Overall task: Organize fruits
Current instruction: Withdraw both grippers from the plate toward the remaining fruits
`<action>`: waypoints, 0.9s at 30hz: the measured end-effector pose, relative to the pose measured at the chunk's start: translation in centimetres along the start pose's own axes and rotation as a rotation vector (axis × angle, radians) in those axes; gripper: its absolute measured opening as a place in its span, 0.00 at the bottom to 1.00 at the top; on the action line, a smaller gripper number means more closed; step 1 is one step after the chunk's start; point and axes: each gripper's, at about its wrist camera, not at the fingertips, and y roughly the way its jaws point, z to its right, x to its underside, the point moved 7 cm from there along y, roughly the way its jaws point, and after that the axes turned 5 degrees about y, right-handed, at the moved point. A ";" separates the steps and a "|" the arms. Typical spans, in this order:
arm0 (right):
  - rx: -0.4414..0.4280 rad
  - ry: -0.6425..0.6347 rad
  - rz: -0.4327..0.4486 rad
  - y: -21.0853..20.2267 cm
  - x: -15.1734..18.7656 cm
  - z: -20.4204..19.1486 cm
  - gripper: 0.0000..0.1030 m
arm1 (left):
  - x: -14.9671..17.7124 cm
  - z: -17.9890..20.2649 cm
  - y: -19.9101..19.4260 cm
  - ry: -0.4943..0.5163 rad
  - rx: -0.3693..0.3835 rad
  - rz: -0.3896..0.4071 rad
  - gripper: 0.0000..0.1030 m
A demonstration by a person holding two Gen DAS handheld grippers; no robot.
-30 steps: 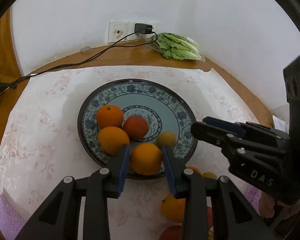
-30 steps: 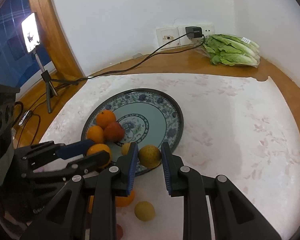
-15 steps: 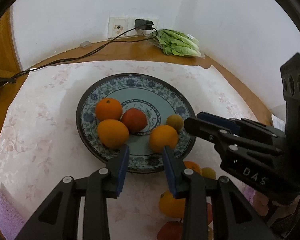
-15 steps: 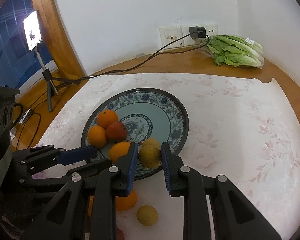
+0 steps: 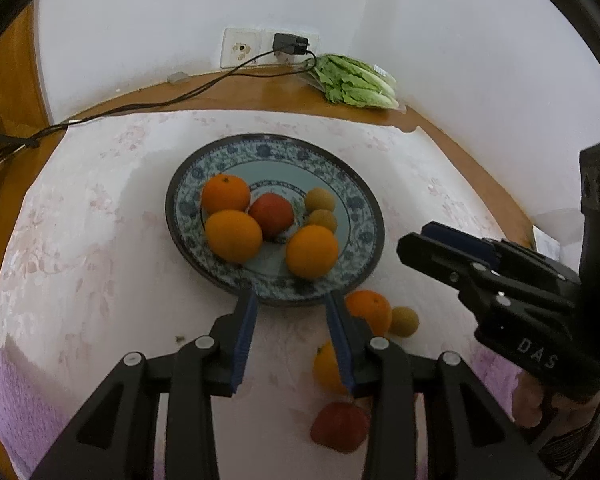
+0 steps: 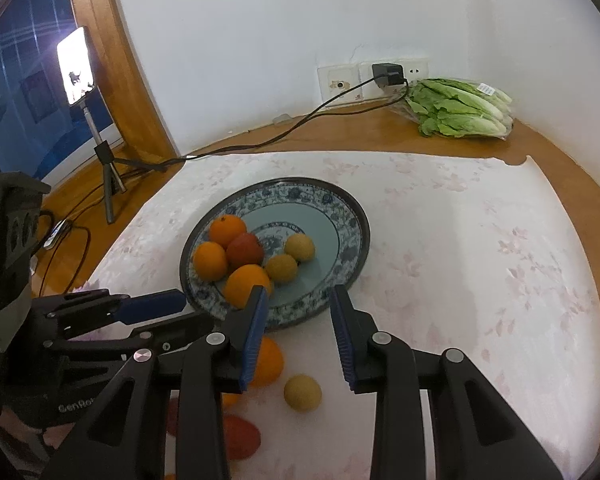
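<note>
- Domestic room: round wooden table [image 6: 548,168] under a pale floral tablecloth [image 6: 460,240].
- White wall sockets [image 6: 340,84], bagged green lettuce [image 6: 460,110], patterned blue-and-white ceramic plate [image 6: 340,208].
- Lit phone on a small tripod [image 6: 76,66].

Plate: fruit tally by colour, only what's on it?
orange fruits: 3
red fruit: 1
small yellow-brown fruits: 2
Total on the plate: 6

Glossy glazed plate [image 5: 364,236], matt floral cloth [image 5: 80,240], polished wood worktop [image 6: 380,128], matt black plastic fingers [image 6: 384,352] with ribbed blue pads [image 6: 342,336].
</note>
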 end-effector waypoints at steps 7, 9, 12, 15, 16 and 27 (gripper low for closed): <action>-0.001 0.033 -0.002 -1.7 1.6 0.4 0.32 | 1.1 0.8 -0.5 -0.007 0.029 -0.020 0.38; 0.002 0.042 -0.003 -2.0 2.0 0.6 0.32 | 1.3 1.2 -0.6 -0.003 0.037 -0.025 0.39; 0.010 0.052 -0.004 -2.5 2.6 1.0 0.32 | 1.6 1.8 -0.9 0.001 0.046 -0.027 0.41; 0.009 0.060 -0.008 -2.7 3.0 1.2 0.32 | 2.0 2.2 -0.9 0.000 0.061 -0.040 0.41; 0.009 0.062 -0.009 -2.8 3.2 1.3 0.32 | 2.0 2.3 -0.9 0.001 0.064 -0.044 0.41; 0.004 0.088 -0.009 -3.3 4.1 1.9 0.32 | 2.7 3.1 -0.6 0.009 0.054 -0.064 0.41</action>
